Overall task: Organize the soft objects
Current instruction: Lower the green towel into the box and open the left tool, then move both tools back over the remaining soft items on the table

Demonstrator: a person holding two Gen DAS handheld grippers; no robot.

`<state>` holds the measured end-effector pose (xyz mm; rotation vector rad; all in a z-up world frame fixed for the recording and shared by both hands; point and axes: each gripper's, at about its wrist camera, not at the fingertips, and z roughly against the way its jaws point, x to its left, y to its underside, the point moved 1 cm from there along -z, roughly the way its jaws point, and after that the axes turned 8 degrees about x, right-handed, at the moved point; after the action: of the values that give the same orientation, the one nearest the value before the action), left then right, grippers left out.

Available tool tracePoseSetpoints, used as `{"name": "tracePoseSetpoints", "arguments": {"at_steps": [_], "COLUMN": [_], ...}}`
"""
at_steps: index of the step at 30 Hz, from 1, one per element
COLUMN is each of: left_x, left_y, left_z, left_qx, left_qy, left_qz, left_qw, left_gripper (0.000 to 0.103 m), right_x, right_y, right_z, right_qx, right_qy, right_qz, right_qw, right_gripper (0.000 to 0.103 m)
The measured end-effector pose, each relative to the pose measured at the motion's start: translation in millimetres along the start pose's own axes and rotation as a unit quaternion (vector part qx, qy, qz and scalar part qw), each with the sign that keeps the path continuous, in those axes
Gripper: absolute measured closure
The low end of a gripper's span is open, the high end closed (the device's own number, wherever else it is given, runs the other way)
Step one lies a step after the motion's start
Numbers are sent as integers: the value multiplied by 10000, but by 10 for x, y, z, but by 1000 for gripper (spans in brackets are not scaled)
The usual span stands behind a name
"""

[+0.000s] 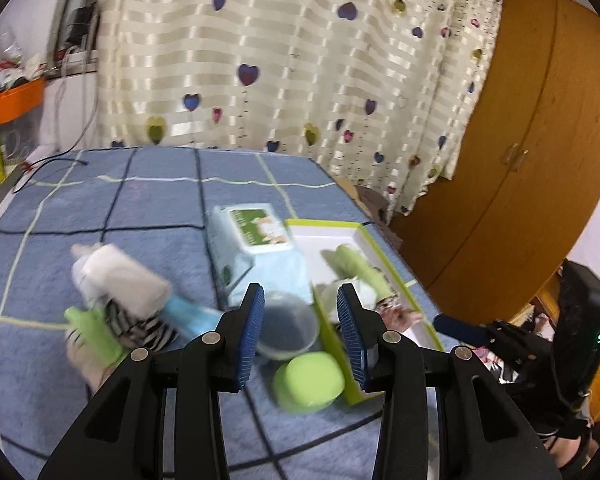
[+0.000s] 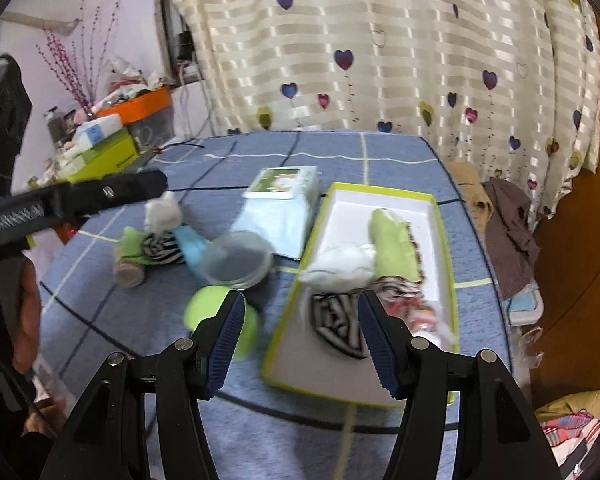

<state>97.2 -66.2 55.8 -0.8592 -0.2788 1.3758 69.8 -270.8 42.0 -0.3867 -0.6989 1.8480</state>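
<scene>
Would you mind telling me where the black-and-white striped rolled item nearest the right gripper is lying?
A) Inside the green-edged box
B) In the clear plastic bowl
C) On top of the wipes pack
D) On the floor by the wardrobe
A: the right wrist view shows the striped roll lying on the white floor of the green-edged box, at its near end, in front of the white bundle.

Rolled socks (image 2: 394,248) lie in the box (image 2: 444,240), right of the wipes pack (image 2: 278,216).
</scene>
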Motion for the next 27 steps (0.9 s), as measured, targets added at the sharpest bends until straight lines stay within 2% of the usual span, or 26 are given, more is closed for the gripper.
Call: {"name": "tracePoseSetpoints", "arguments": {"at_steps": [15, 20, 27], "left_x": [331, 429, 496], "left_y": [383, 430, 466], "left_z": [206, 257, 318], "left_qx": [58, 40, 8], "left_qy": [-178, -342, -390], "left_qz": [364, 479, 547], "left_qw": [9992, 9983, 9977], "left_gripper": [64, 64, 64], "right_x": [348, 442, 578], "right_y": [60, 39, -4], "right_z": [105, 123, 95], "right_qx": [-26, -54, -21], "right_qy": [-64, -124, -173], "right_qz": [245, 344, 505], "right_qw": [9997, 9993, 9986], "right_gripper": [44, 44, 44]}}
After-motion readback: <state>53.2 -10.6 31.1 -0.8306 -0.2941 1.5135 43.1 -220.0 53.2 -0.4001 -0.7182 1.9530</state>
